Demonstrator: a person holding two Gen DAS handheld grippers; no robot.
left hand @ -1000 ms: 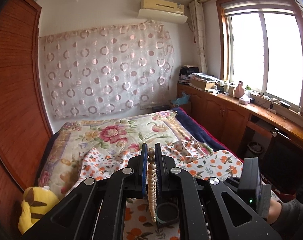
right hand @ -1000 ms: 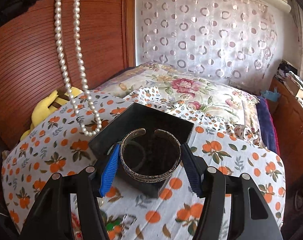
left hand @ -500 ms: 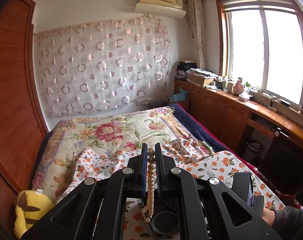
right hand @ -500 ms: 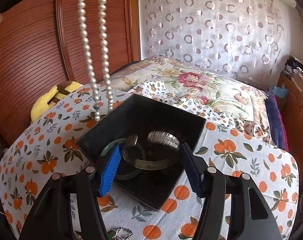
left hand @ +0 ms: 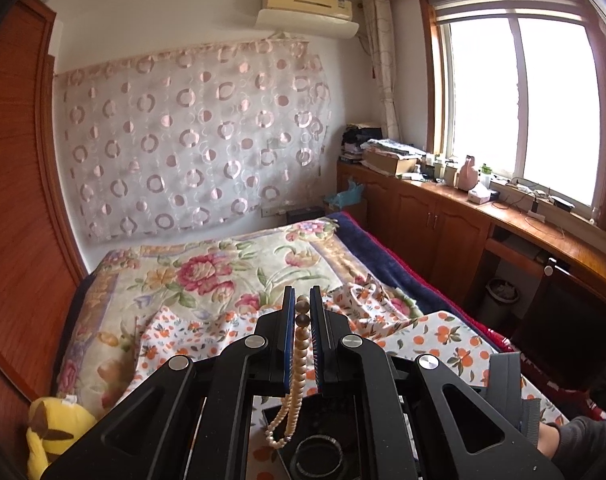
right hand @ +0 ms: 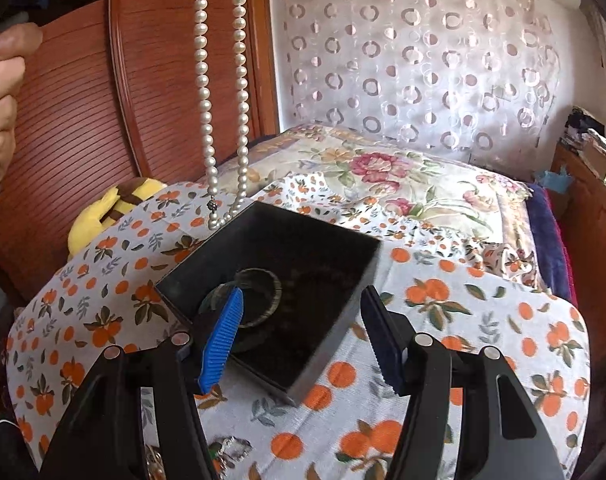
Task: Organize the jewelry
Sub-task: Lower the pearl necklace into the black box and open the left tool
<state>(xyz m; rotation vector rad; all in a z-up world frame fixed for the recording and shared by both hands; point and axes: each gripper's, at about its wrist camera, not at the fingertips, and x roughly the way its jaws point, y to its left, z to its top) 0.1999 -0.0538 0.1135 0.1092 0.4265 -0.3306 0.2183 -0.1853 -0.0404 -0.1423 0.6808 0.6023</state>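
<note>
Left gripper (left hand: 301, 312) up high, fingers pinched tight on the pearl necklace (right hand: 223, 92), and the strand dangles straight down, its bottom loop hanging just over the far left corner of the black box (right hand: 343, 248). Whether pearl meets rim, too close to call. Right gripper (right hand: 301, 334) sits low at the near side of the box, blue pads spread wide with nothing between them, one pad over the box interior, the other just outside its right wall. Inside the box lies a bangle (right hand: 263, 292). The box rests on the orange-print cloth (right hand: 483, 320). Beyond its left corner, a yellow plush toy (right hand: 107, 212). No readable writing anywhere.
</note>
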